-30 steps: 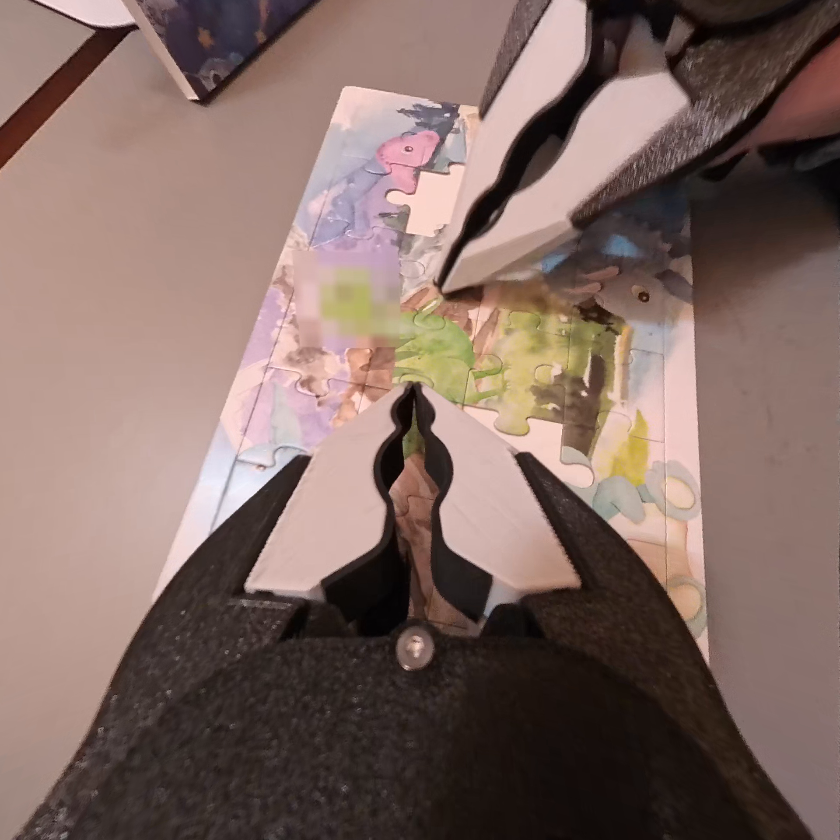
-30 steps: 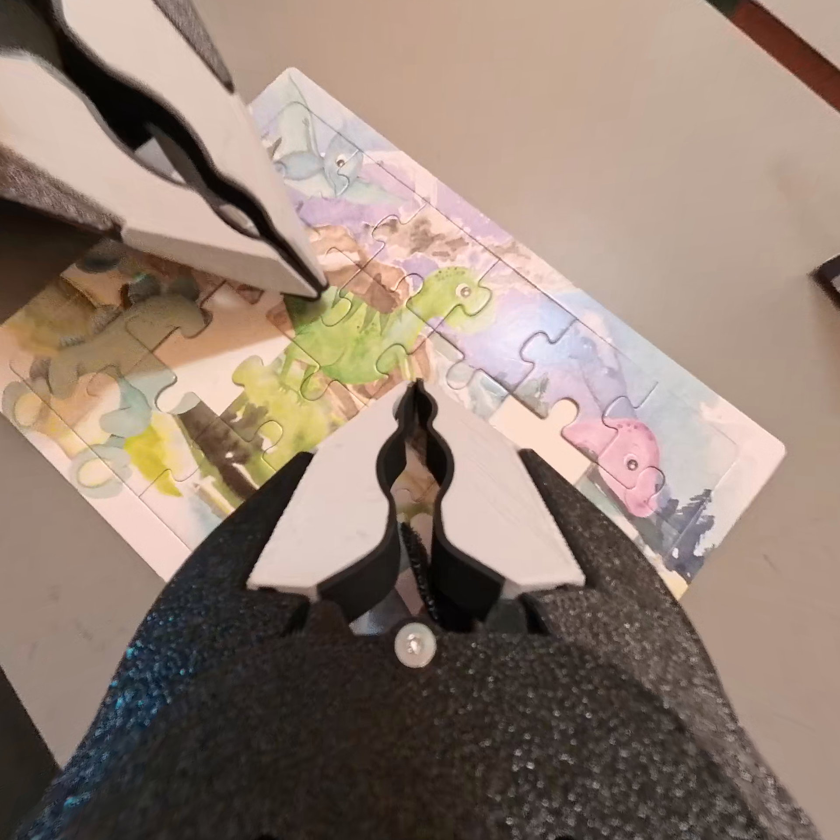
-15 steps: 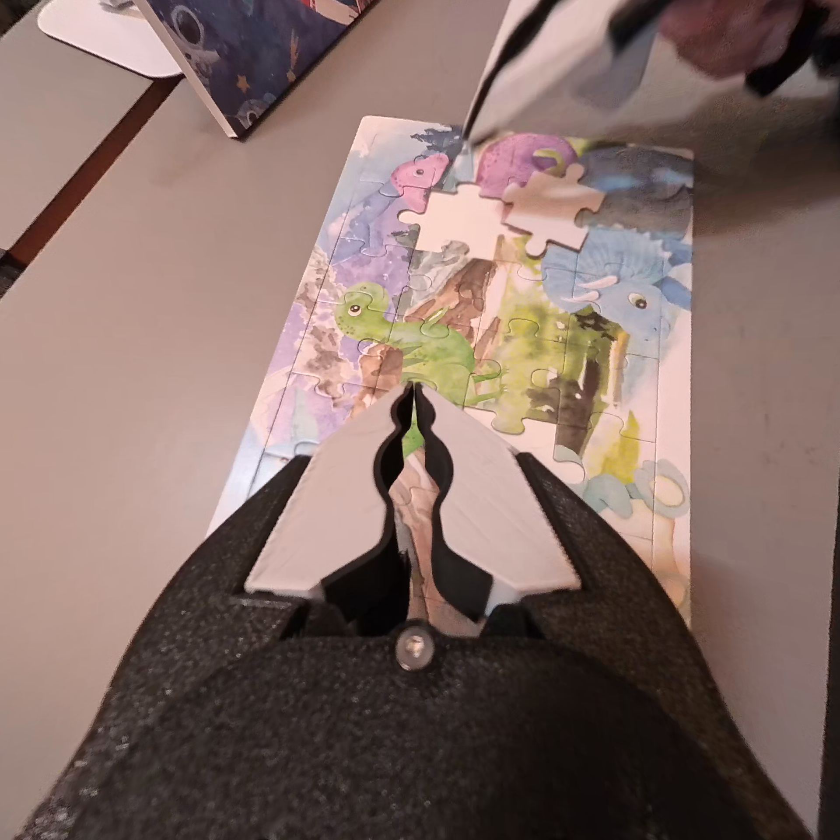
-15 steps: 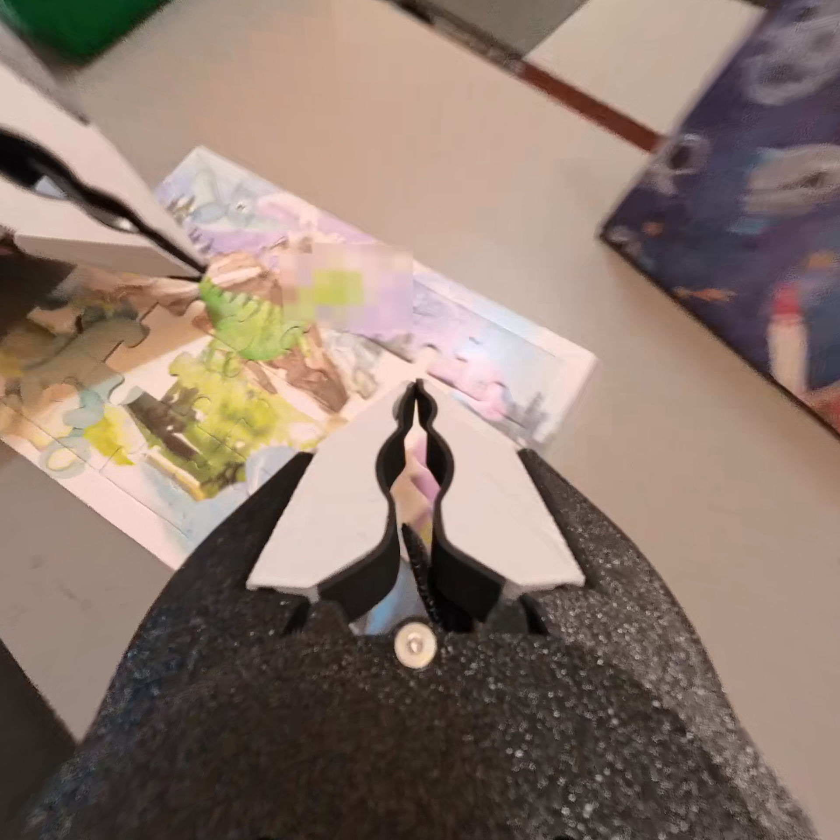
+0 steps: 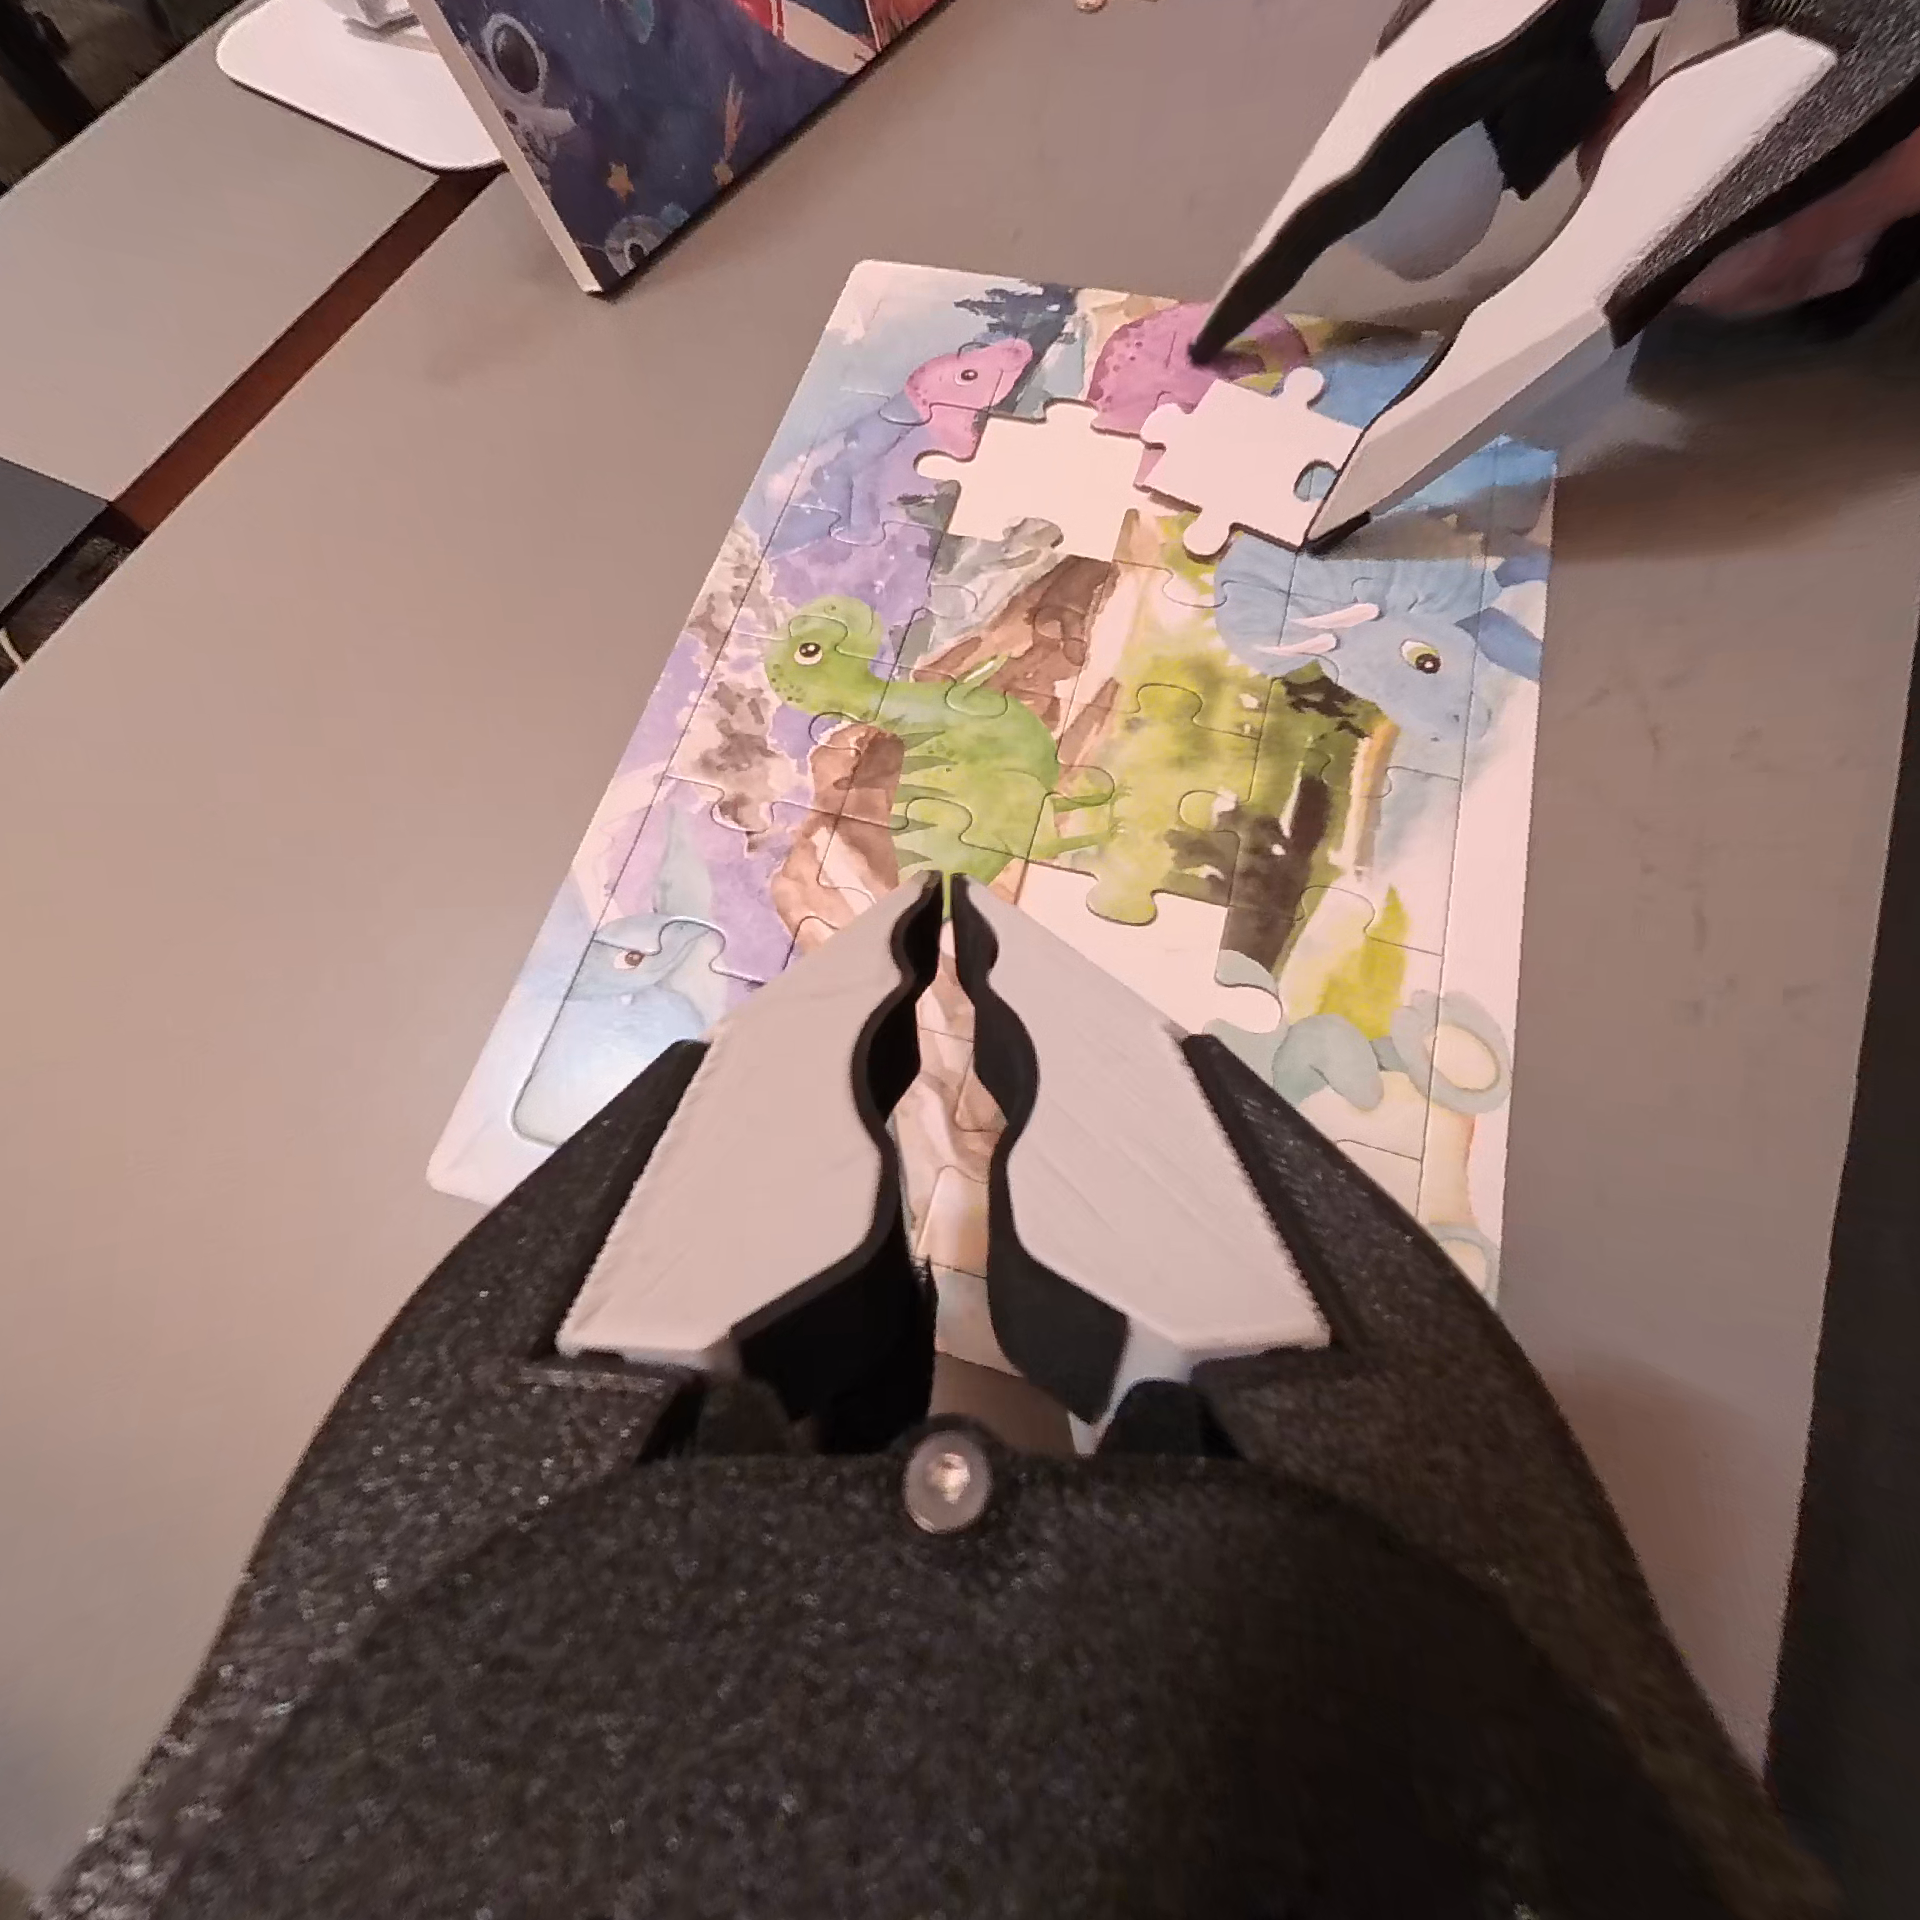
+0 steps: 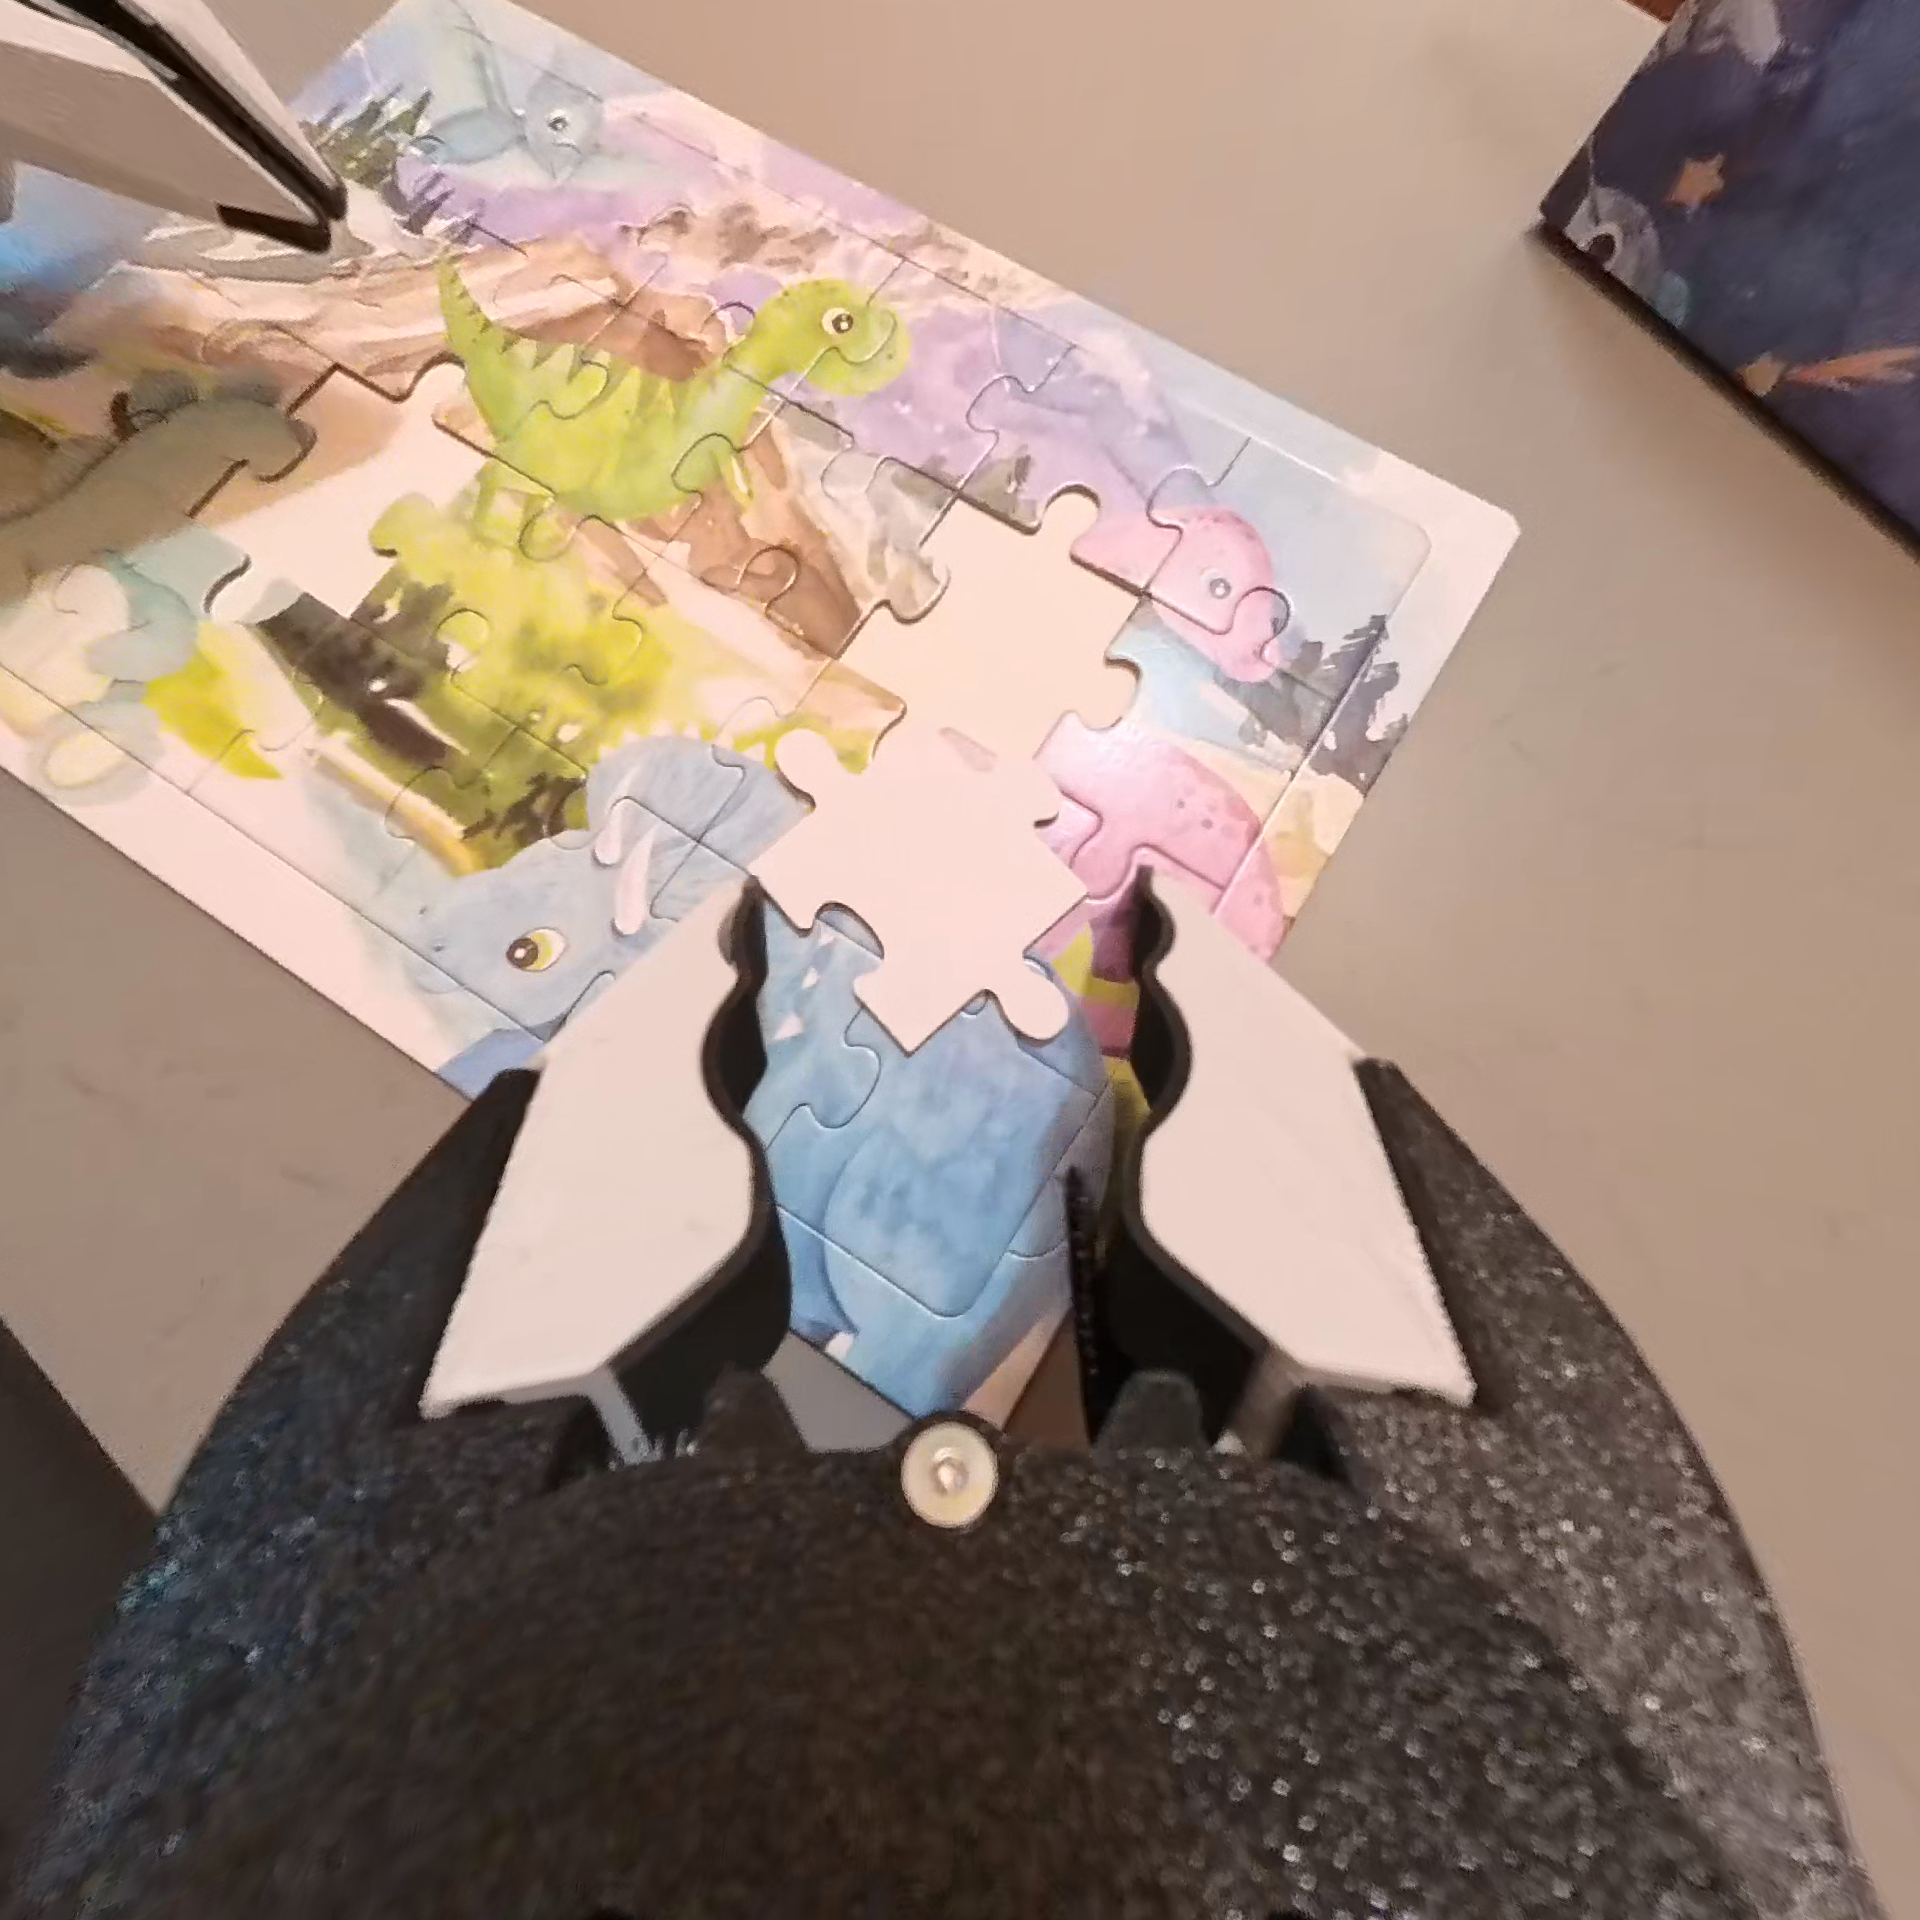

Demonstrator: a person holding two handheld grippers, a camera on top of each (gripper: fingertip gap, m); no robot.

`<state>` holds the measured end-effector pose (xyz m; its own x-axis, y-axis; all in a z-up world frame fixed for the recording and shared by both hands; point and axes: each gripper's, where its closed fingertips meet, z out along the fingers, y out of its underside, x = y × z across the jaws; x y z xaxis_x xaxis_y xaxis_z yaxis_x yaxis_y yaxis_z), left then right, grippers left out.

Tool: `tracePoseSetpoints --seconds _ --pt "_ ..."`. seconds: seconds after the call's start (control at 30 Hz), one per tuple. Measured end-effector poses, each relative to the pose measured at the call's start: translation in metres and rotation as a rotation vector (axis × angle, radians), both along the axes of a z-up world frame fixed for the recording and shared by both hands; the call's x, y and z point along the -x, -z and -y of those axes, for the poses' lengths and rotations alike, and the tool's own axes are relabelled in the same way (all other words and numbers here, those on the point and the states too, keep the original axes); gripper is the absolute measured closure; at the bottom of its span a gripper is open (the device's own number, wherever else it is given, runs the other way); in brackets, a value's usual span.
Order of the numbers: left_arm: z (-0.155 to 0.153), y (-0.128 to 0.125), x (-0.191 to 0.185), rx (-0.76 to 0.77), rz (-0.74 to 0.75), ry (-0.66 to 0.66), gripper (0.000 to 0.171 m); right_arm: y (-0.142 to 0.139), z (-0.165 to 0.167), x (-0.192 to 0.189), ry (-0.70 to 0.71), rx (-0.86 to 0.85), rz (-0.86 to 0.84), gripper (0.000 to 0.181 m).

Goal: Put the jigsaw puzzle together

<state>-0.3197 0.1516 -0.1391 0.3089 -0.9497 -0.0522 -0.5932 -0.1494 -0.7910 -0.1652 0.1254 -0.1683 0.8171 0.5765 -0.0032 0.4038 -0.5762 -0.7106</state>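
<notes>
The dinosaur jigsaw puzzle (image 5: 935,748) lies on its white board on the grey table, mostly filled. One empty slot (image 5: 1029,483) shows near the pink dinosaur and also in the right wrist view (image 6: 997,623). A loose piece (image 5: 1236,457), white side up, lies on the puzzle beside that slot. My right gripper (image 6: 945,899) is open, with its fingertips on either side of the loose piece (image 6: 935,873), and it shows in the left wrist view (image 5: 1270,438). My left gripper (image 5: 945,894) is shut and empty over the green dinosaur's tail. It also shows in the right wrist view (image 6: 260,197).
A second bare gap (image 5: 1132,935) shows in the puzzle near my left fingertips. A dark blue space-pattern box (image 5: 644,114) stands beyond the puzzle, also in the right wrist view (image 6: 1766,239). A white flat object (image 5: 343,83) lies behind it. The table's edge (image 5: 1860,935) runs close on the right. The dinosaur jigsaw puzzle (image 5: 935,748) is about 6 cm from my left fingertips and 11 cm from my right. Look for it in the right wrist view (image 6: 663,412) too. To reach the empty slot (image 5: 1029,483) in a straight line is about 6 cm for my right fingers, about 15 cm for my left. Look for it in the right wrist view (image 6: 1007,617) too.
My right gripper moved from the puzzle's middle to its far end and opened around the white piece. My left gripper drew back a little and stayed shut.
</notes>
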Motion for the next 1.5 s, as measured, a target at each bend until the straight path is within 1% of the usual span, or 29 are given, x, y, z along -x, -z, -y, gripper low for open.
tracePoseSetpoints --seconds 0.07,0.17,0.23,0.27,0.3,0.33,0.37,0.43,0.53,0.6,0.63,0.67,0.7,0.73,0.77,0.8,0.83,0.9,0.97,1.03,1.07,1.13,1.2,1.23,1.27,1.33,1.4,1.43,1.5 --pt "0.002 -0.002 -0.002 0.007 0.011 0.005 0.17 -0.001 0.003 0.004 -0.027 0.006 0.002 0.124" --pt "0.009 -0.005 -0.006 0.062 0.043 0.021 0.17 -0.001 0.005 0.004 -0.029 0.021 -0.009 0.125" --pt "0.012 -0.005 -0.009 0.144 0.064 0.005 0.166 -0.002 0.007 0.003 -0.031 0.022 -0.004 0.125" --pt "0.013 -0.005 -0.012 0.206 0.084 -0.011 0.162 -0.005 0.007 0.004 -0.036 0.012 -0.01 0.126" --pt "0.016 -0.006 -0.017 0.296 0.112 -0.03 0.148 -0.011 0.008 0.008 -0.046 -0.002 -0.027 0.126" --pt "0.02 -0.009 -0.024 0.402 0.159 -0.037 0.129 -0.019 0.009 0.012 -0.058 -0.028 -0.04 0.126" --pt "0.027 -0.015 -0.034 0.506 0.222 -0.027 0.122 -0.029 0.009 0.017 -0.071 -0.069 -0.043 0.126" --pt "0.039 -0.029 -0.052 0.68 0.341 0.015 0.117 -0.052 0.012 0.033 -0.114 -0.182 -0.031 0.126" --pt "0.045 -0.03 -0.065 0.803 0.39 0.024 0.117 -0.073 0.022 0.058 -0.192 -0.287 0.012 0.126" --pt "0.052 -0.037 -0.071 0.913 0.446 0.061 0.121 -0.086 0.031 0.072 -0.237 -0.349 0.006 0.126" --pt "0.059 -0.045 -0.073 0.986 0.494 0.111 0.132 -0.091 0.036 0.079 -0.257 -0.372 0.001 0.126" --pt "0.066 -0.054 -0.073 1.041 0.537 0.163 0.151 -0.095 0.038 0.082 -0.261 -0.401 0.011 0.126" --pt "0.065 -0.056 -0.073 1.046 0.562 0.162 0.153 -0.097 0.038 0.082 -0.254 -0.426 0.028 0.126" --pt "0.063 -0.06 -0.071 1.011 0.587 0.167 0.162 -0.094 0.038 0.08 -0.238 -0.429 0.042 0.126" --pt "0.062 -0.062 -0.069 0.936 0.584 0.178 0.171 -0.091 0.037 0.077 -0.21 -0.412 0.028 0.132" --pt "0.062 -0.057 -0.068 0.801 0.53 0.172 0.171 -0.088 0.037 0.075 -0.186 -0.381 -0.013 0.131" --pt "0.06 -0.053 -0.066 0.622 0.463 0.169 0.171 -0.085 0.036 0.072 -0.143 -0.341 -0.07 0.131" --pt "0.056 -0.052 -0.064 0.245 0.346 0.169 0.171 -0.08 0.035 0.069 -0.068 -0.222 -0.218 0.122" --pt "0.044 -0.053 -0.061 -0.158 0.209 0.137 0.17 -0.071 0.037 0.073 -0.006 -0.046 -0.39 0.129" --pt "0.039 -0.053 -0.06 -0.523 0.052 0.127 0.17 -0.074 0.041 0.09 -0.012 0.13 -0.631 0.121" --pt "0.039 -0.053 -0.06 -0.662 -0.009 0.126 0.171 -0.079 0.038 0.093 0.015 0.175 -0.74 0.121" --pt "0.039 -0.053 -0.062 -0.88 -0.11 0.11 0.17 -0.097 0.033 0.097 0.022 0.199 -0.954 0.123" --pt "0.04 -0.053 -0.062 -1.062 -0.199 0.114 0.17 -0.105 0.029 0.095 0.034 0.211 -1.048 0.134" --pt "0.041 -0.056 -0.063 -1.136 -0.219 0.104 0.17 -0.103 0.028 0.094 0.041 0.218 -1.048 0.14" --pt "0.044 -0.058 -0.064 -1.171 -0.222 0.106 0.171 -0.101 0.026 0.093 0.053 0.223 -1.037 0.15" --pt "0.047 -0.06 -0.066 -1.177 -0.207 0.1 0.169 -0.096 0.023 0.089 0.081 0.224 -1.023 0.172" --pt "0.049 -0.056 -0.068 -1.099 -0.174 0.113 0.162 -0.094 0.018 0.081 0.102 0.245 -1.029 0.18" --pt "0.049 -0.054 -0.067 -1.042 -0.136 0.113 0.16 -0.09 0.014 0.074 0.125 0.251 -1.005 0.181" --pt "0.045 -0.049 -0.063 -0.88 -0.076 0.114 0.154 -0.079 0.006 0.057 0.131 0.26 -0.892 0.18"
